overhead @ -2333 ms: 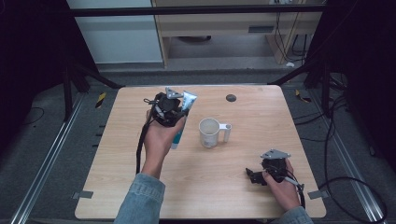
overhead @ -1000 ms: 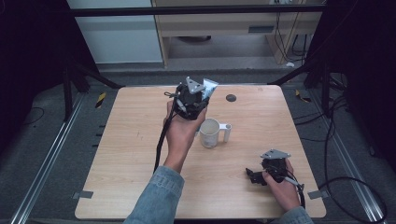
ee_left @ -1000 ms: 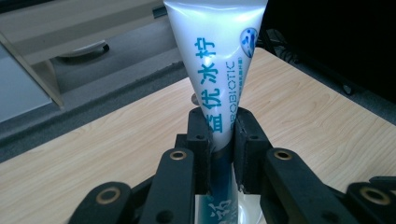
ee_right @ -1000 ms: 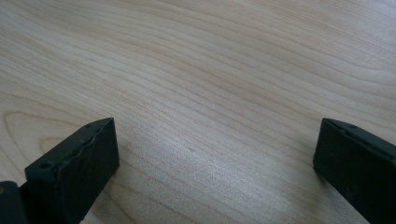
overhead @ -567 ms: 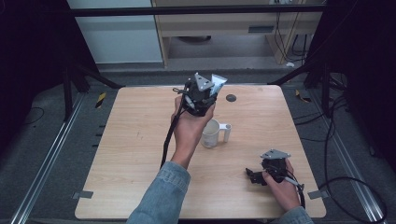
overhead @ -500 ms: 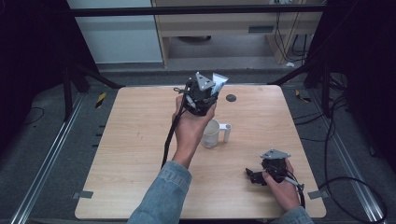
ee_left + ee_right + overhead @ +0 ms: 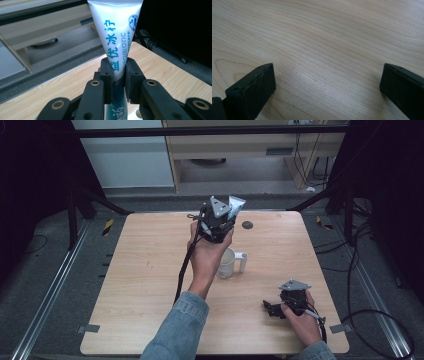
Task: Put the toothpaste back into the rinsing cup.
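I've got the left gripper (image 7: 218, 220) lifted above the table (image 7: 140, 270), up over the far middle of it, and its jaws are clamped tight on the tube (image 7: 117, 37). In the left gripper view the tube stands upright between the pads (image 7: 107, 82), flat crimped end up, blue print running down its white face, the lower part dropping out of sight between the jaws. From the high view the tube's end (image 7: 236, 205) pokes up just past the gripper's grey plate. Right below my hand sits the cup (image 7: 227, 263), on the table, handle pointing right; the tube hangs above and slightly behind it, not touching. A small dark disc (image 7: 247, 225) lies near the far edge, just right of the gripper. Over to the right, the right gripper (image 7: 274, 309) rests low near the front right corner, well apart from the cup. Its jaws stand wide open with bare wood between them.
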`<state>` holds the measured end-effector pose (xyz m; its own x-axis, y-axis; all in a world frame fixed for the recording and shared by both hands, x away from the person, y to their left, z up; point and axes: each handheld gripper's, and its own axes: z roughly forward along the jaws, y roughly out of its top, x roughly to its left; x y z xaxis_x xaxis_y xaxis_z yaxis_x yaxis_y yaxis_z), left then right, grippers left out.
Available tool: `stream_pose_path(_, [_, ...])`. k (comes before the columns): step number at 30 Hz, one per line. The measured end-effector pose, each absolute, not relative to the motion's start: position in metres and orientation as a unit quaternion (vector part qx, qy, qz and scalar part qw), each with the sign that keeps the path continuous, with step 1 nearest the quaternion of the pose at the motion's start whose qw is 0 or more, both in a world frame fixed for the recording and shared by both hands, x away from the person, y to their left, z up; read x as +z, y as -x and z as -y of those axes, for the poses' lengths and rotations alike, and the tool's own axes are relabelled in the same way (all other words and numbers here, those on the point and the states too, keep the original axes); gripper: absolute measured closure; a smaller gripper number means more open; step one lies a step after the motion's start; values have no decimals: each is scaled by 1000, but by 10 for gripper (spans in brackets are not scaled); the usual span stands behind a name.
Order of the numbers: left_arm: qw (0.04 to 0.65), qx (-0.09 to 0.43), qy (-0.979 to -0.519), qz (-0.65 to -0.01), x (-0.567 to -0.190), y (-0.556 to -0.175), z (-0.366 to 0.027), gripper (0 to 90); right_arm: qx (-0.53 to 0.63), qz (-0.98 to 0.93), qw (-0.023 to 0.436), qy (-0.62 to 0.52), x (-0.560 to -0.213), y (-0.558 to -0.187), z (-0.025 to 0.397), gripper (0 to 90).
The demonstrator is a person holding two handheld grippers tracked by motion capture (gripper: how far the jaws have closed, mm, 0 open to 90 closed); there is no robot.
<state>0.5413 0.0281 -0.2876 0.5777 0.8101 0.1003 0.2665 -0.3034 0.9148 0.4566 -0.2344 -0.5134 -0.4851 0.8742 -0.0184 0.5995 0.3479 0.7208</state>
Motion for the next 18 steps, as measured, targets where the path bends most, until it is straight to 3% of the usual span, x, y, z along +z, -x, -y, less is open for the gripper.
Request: stream_pose_path(18, [499,310,-730,-350,-299,-538,-24,783,337,-792,202,-468,-513,-456,233,4])
